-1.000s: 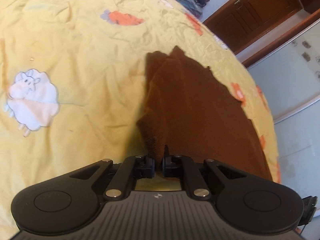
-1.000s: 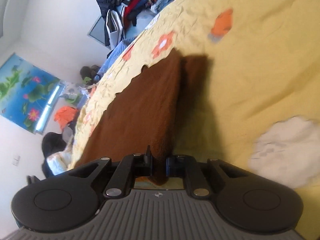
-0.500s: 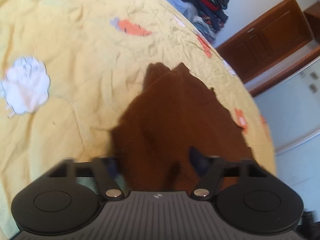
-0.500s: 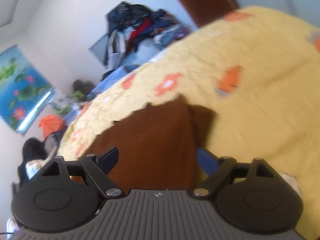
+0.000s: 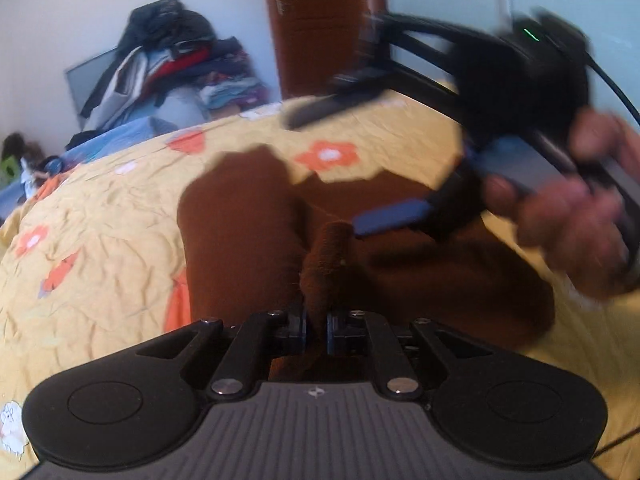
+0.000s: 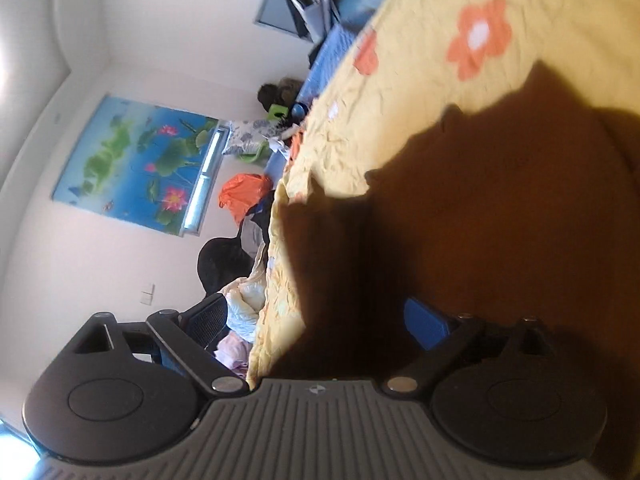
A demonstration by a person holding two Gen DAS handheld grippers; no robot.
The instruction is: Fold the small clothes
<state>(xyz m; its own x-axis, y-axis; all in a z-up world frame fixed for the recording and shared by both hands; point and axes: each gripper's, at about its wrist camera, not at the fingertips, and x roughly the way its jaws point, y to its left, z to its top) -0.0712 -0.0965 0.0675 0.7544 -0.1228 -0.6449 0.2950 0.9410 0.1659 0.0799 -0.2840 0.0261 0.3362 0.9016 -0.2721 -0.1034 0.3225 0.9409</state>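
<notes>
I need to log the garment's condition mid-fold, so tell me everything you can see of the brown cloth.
The brown cloth is a dark, plain, soft-looking garment, slightly fuzzy, lying on the yellow flowered bedspread. It is partly doubled over, with an uneven far edge. A bunched fold stands up at its near side, pinched between the closed jaws of the left hand-held gripper. The right hand-held gripper hangs over the cloth, its jaws opening with nothing clamped between them. What kind of garment it is cannot be told.

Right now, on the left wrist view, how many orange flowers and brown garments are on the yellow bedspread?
Orange flower prints with white centres: 3 clear
Brown fleece garment: 1
Total: 4
</notes>
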